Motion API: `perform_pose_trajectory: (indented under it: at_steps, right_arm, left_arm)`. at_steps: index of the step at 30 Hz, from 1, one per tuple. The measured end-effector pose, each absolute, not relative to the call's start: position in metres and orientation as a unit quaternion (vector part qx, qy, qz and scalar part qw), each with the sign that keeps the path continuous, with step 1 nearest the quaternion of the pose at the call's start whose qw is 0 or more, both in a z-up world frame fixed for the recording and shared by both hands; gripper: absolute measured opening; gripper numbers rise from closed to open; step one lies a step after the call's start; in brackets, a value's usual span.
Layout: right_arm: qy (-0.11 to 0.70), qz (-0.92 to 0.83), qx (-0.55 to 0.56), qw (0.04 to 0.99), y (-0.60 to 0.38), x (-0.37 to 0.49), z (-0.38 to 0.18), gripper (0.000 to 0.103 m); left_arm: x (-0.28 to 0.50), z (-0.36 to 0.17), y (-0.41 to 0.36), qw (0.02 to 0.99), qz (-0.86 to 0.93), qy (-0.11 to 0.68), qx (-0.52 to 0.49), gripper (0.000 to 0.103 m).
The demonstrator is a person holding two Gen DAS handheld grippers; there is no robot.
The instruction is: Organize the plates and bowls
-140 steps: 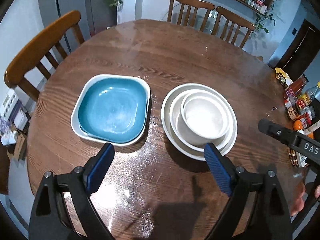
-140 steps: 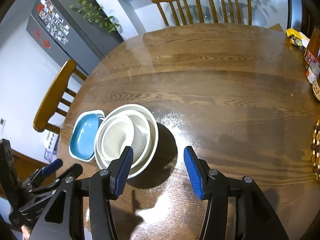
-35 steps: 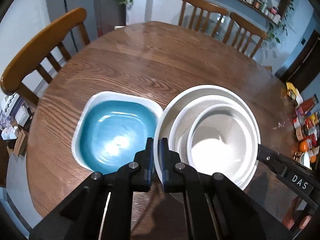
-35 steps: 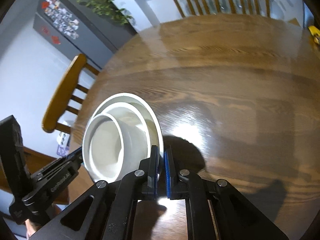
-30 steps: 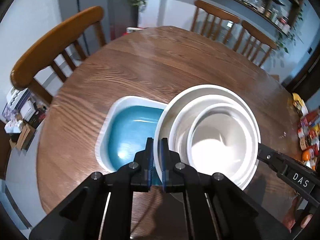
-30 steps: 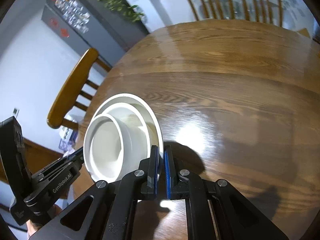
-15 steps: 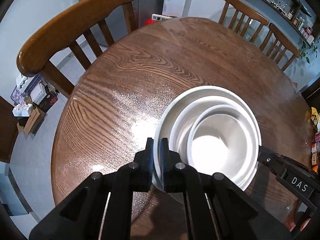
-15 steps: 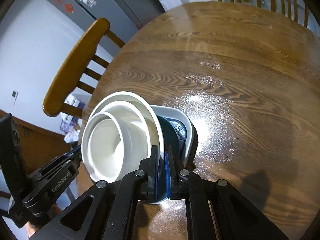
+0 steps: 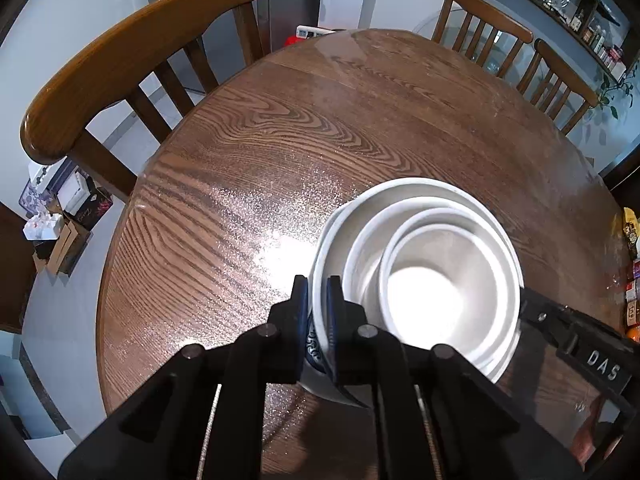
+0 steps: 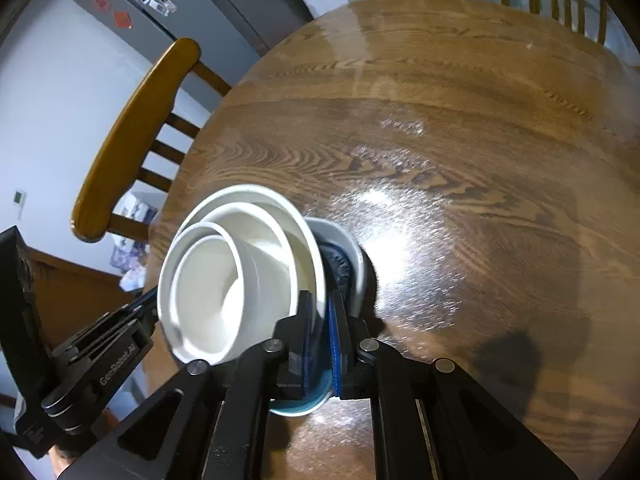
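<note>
- Our left claw [image 9: 318, 300] is clamped on the left rim of the white stack [image 9: 420, 280]; our right claw [image 10: 318, 320] pinches its right rim.
- We judge the step to be nesting this stack onto the blue square plate [image 10: 340, 268], just beneath it on the bench [image 9: 280, 140].
- Next: lower level, then release together.
- We count three round white dishes, two square plates, two claws.

White bowls [image 9: 440, 280] are nested; blue patterned dish [image 10: 340, 268] is seen beneath; brown wood-grain table [image 9: 280, 140]; blue pads [image 10: 333, 336].
</note>
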State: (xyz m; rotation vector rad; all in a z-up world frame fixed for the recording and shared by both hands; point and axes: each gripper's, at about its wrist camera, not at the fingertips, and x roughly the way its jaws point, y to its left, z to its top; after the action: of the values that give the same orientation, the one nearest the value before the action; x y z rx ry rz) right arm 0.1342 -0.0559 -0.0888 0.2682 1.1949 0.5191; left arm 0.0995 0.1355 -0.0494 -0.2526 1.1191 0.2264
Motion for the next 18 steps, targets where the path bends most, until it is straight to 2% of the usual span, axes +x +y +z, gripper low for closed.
perform_pose_trajectory:
  at_steps: [5, 8, 10, 11, 12, 14, 18]
  right_arm:
    - [0.532, 0.234, 0.117, 0.805, -0.065, 0.131, -0.074, 0.010]
    - [0.523, 0.236, 0.118, 0.810, -0.069, 0.128, -0.069, 0.016]
    - [0.507, 0.236, 0.114, 0.821, -0.076, 0.121, -0.060, 0.022]
    - [0.503, 0.238, 0.111, 0.824, -0.078, 0.118, -0.057, 0.028]
    - [0.498, 0.240, 0.108, 0.826, -0.081, 0.115, -0.054, 0.037]
    - [0.490, 0.246, 0.095, 0.831, -0.084, 0.108, -0.049, 0.049]
    - [0.485, 0.262, 0.067, 0.832, -0.088, 0.093, -0.046, 0.052]
  left_arm:
    - [0.095, -0.046, 0.137, 0.835, 0.121, 0.524, -0.119, 0.028]
    - [0.088, -0.040, 0.138, 0.840, 0.134, 0.512, -0.115, 0.035]
    - [0.081, -0.033, 0.138, 0.847, 0.135, 0.501, -0.117, 0.054]
    - [0.078, -0.030, 0.138, 0.850, 0.136, 0.495, -0.118, 0.068]
    - [0.073, -0.025, 0.137, 0.856, 0.142, 0.485, -0.113, 0.071]
    - [0.067, -0.019, 0.135, 0.861, 0.141, 0.476, -0.108, 0.074]
    - [0.053, -0.007, 0.128, 0.870, 0.138, 0.463, -0.100, 0.078]
